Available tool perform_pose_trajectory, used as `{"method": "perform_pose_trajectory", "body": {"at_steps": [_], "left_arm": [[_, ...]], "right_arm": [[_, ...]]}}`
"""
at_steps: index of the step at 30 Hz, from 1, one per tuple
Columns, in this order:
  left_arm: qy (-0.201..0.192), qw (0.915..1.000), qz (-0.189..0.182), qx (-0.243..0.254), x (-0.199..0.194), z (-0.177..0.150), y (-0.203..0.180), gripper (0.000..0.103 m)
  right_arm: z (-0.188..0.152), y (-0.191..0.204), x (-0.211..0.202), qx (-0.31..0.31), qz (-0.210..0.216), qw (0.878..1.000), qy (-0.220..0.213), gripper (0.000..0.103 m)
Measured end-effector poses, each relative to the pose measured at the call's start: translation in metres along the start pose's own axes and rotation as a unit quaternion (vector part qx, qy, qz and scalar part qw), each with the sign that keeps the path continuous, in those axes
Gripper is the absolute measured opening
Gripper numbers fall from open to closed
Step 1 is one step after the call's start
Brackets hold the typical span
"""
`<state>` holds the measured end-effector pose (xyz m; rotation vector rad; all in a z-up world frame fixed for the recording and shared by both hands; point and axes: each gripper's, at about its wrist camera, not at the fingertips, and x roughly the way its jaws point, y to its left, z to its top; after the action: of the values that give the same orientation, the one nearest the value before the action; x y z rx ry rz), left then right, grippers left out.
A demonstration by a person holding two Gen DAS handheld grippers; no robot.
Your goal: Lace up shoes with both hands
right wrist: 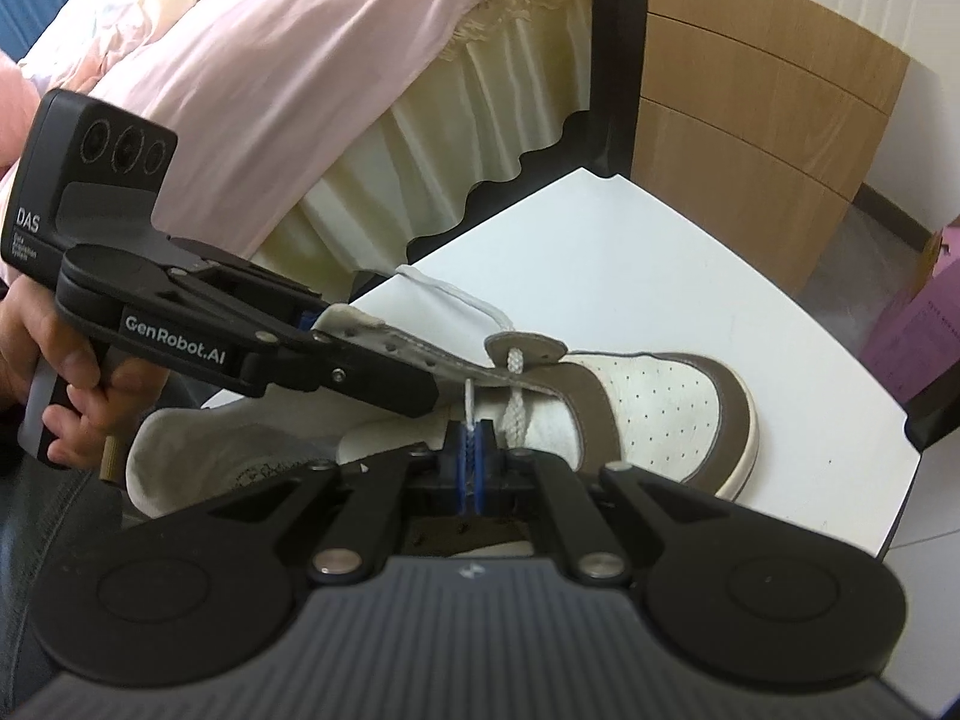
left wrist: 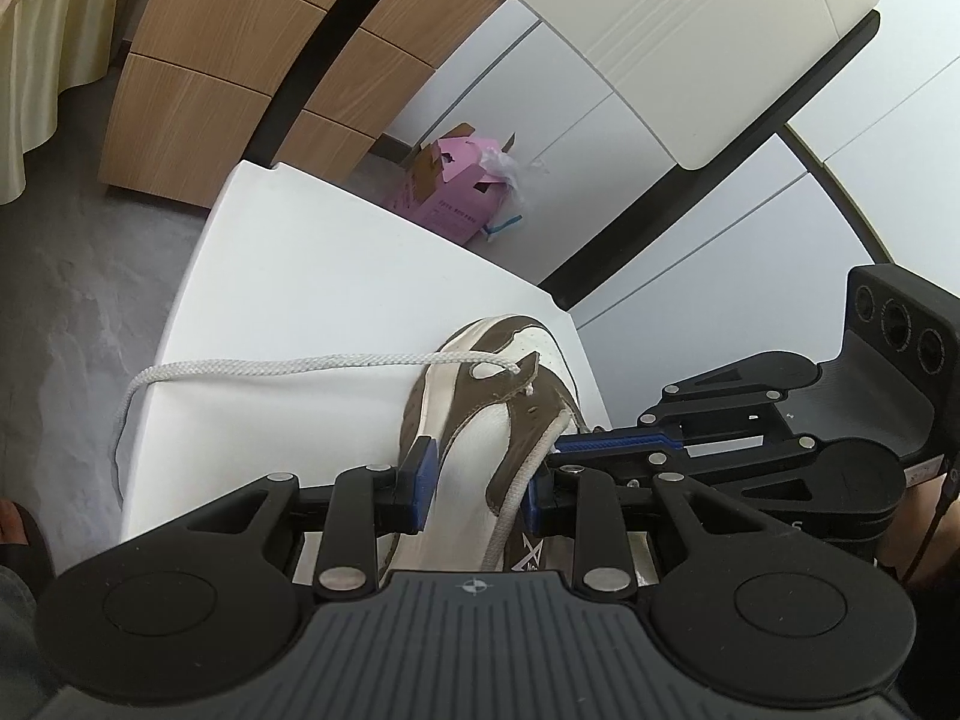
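A brown-and-white shoe (right wrist: 630, 396) lies on a white table (right wrist: 690, 276), toe toward three o'clock. The left gripper (left wrist: 474, 474) clamps its eyelet flap (steadying it). The right gripper (right wrist: 471, 450), pinched shut on the lace (right wrist: 468, 408), should pull gently, keeping the tip straight.

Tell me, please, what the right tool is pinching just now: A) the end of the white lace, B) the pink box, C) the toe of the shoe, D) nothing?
A: the right tool is shut on the white lace above the shoe.
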<state>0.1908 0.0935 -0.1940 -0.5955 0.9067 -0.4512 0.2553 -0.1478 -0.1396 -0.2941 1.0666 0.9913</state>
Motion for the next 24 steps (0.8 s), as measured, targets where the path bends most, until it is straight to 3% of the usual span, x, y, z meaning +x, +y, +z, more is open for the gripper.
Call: {"method": "perform_pose_trajectory", "body": {"at_steps": [6, 10, 17, 24], "left_arm": [[0.001, 0.9999, 0.005, 0.009, -0.001, 0.000, -0.003, 0.032], [-0.003, 0.9986, 0.023, 0.048, -0.001, -0.002, -0.012, 0.032], [0.007, 0.9849, 0.078, 0.154, 0.007, -0.014, -0.035, 0.031], [0.006, 0.9766, 0.089, 0.196, 0.008, -0.019, -0.043, 0.031]], "right_arm": [[0.001, -0.003, 0.002, 0.018, 0.005, 1.000, 0.001, 0.002], [0.000, -0.005, 0.001, 0.026, 0.006, 1.000, -0.003, 0.002], [-0.001, -0.006, 0.000, 0.032, 0.001, 0.999, -0.012, 0.002], [0.000, 0.001, -0.005, 0.013, -0.011, 0.999, -0.031, 0.003]]}}
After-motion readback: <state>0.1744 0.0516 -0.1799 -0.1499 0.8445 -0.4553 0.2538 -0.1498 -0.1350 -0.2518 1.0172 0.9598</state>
